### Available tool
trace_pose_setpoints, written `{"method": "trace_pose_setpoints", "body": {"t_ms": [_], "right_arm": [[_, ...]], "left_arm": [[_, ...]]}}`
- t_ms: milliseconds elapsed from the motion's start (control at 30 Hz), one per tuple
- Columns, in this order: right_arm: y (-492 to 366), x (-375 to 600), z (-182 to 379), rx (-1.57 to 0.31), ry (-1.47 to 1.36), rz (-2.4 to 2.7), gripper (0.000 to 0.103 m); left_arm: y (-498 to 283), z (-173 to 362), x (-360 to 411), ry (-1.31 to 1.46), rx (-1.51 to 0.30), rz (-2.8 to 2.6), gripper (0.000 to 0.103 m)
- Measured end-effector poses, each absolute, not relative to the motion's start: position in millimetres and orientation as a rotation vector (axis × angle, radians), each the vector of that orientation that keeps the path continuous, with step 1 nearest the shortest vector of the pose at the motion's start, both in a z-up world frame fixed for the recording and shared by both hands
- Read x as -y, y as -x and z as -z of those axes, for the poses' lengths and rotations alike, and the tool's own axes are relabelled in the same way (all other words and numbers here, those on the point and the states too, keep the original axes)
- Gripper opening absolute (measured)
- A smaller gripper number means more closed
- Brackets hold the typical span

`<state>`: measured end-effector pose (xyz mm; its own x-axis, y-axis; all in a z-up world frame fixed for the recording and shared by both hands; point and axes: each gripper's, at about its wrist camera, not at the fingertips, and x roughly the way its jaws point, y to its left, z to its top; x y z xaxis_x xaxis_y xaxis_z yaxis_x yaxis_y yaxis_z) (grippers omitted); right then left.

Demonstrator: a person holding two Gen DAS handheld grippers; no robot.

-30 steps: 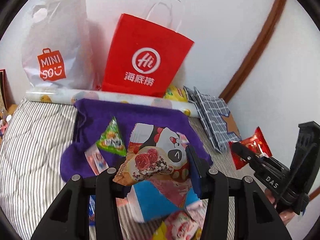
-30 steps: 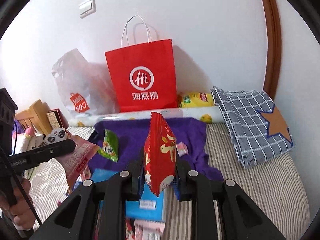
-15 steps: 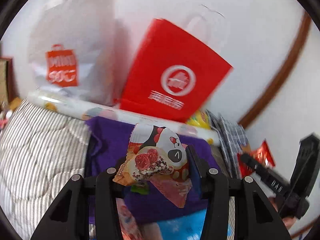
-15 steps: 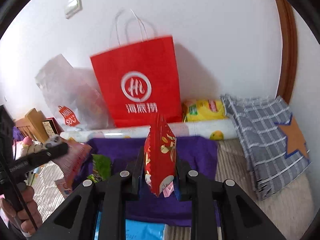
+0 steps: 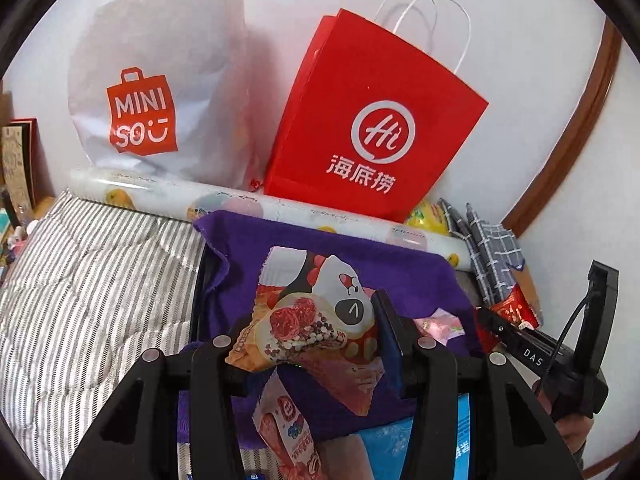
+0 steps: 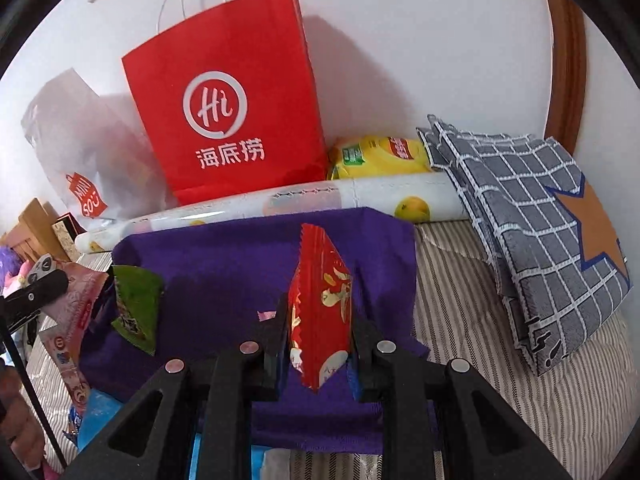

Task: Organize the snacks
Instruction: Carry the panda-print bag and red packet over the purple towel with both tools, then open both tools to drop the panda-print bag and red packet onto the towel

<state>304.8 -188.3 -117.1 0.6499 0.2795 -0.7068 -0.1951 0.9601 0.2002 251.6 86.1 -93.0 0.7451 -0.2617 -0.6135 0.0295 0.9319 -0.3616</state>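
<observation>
My left gripper [image 5: 316, 322] is shut on a snack packet [image 5: 320, 308] printed with a cartoon panda and red berries, held over the purple cloth [image 5: 412, 276]. My right gripper [image 6: 318, 320] is shut on a red foil packet [image 6: 320, 304], upright above the same purple cloth [image 6: 240, 264]. A green triangular packet [image 6: 136, 304] lies on the cloth's left side. The left gripper [image 6: 40, 292] shows at the left edge of the right wrist view with its pink-backed packet [image 6: 80, 300]. A small pink packet [image 5: 438, 324] and a long pink packet [image 5: 288, 428] lie on the cloth.
A red paper bag [image 6: 228, 112] and a white plastic bag [image 5: 160, 80] stand against the wall behind a patterned roll [image 6: 320, 196]. A yellow packet [image 6: 376, 156] and a checked grey cushion [image 6: 540, 220] are at the right. A striped bedcover [image 5: 92, 280] lies around; a blue box [image 5: 400, 436] sits near.
Both grippers have moved forward and down toward the purple cloth and the bags, which now look larger. Each still holds its packet. The green packet has dropped out of the left wrist view.
</observation>
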Motion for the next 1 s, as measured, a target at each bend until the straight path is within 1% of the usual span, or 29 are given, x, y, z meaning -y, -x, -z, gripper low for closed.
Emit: {"method": "trace_pose_setpoints", "body": {"t_ms": [800, 867, 1000], "right_arm": [[-302.1, 177.2, 120.8, -0.83, -0.076, -0.271, 0.021], [-302.5, 175.7, 121.8, -0.834, -0.071, -0.272, 0.023], [-302.8, 173.9, 123.6, -0.839, -0.068, -0.273, 0.023]], "left_arm": [[-259.5, 106.4, -81.8, 0.303, -0.778, 0.137, 0.047], [-260.0, 107.1, -81.2, 0.301, -0.783, 0.139, 0.047], [-261.4, 109.1, -79.5, 0.294, -0.793, 0.14, 0.047]]}}
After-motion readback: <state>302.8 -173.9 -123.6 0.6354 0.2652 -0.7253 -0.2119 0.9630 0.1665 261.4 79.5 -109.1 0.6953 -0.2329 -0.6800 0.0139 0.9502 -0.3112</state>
